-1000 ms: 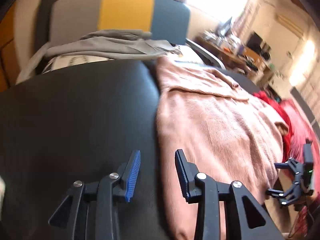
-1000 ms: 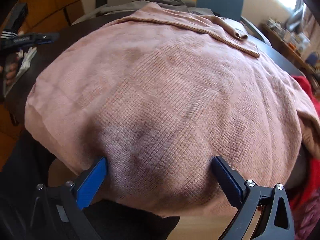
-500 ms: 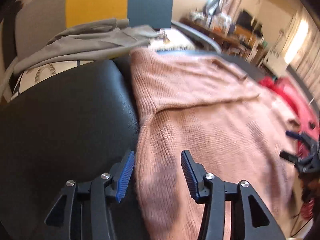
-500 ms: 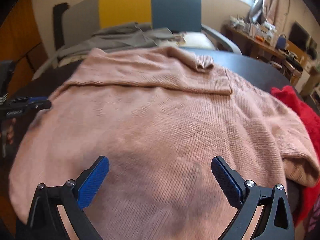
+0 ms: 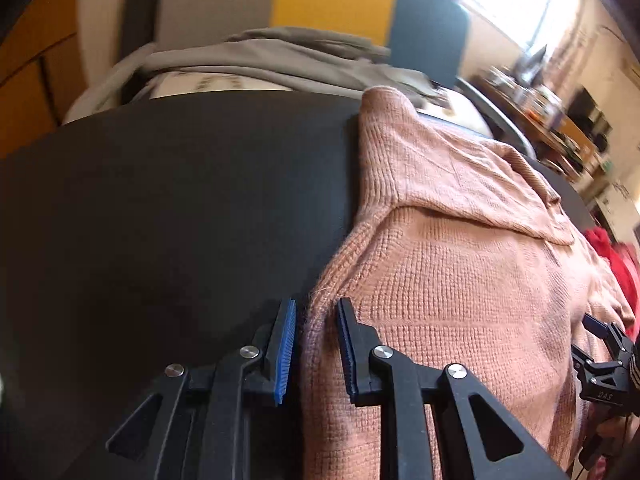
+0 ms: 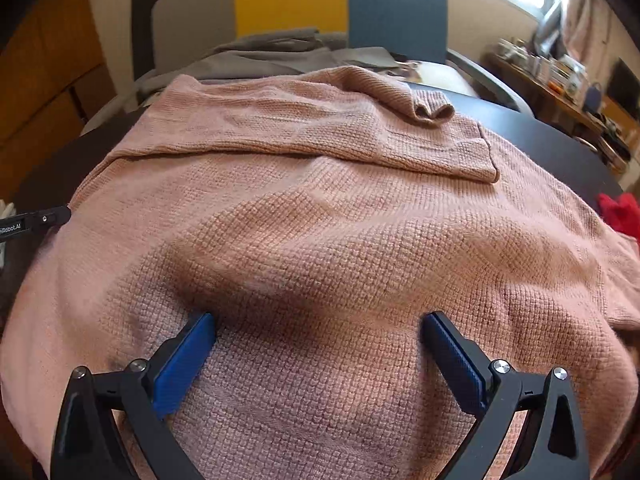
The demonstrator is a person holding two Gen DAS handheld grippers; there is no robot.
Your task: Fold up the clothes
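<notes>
Left wrist: jaws narrowed around sweater (image 5: 460,280) edge

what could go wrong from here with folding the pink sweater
1. The left gripper straddles only the very edge of the pink sweater, jaws not yet closed; a thin bite may slip out when lifted.
2. The right gripper is wide open, pressed on the middle of the knit, which bulges between its fingers; closing may bunch several layers.
3. The folded sleeve lies loose on top and could slide off.
4. The red garment touches the sweater's edge and may drag along.
</notes>
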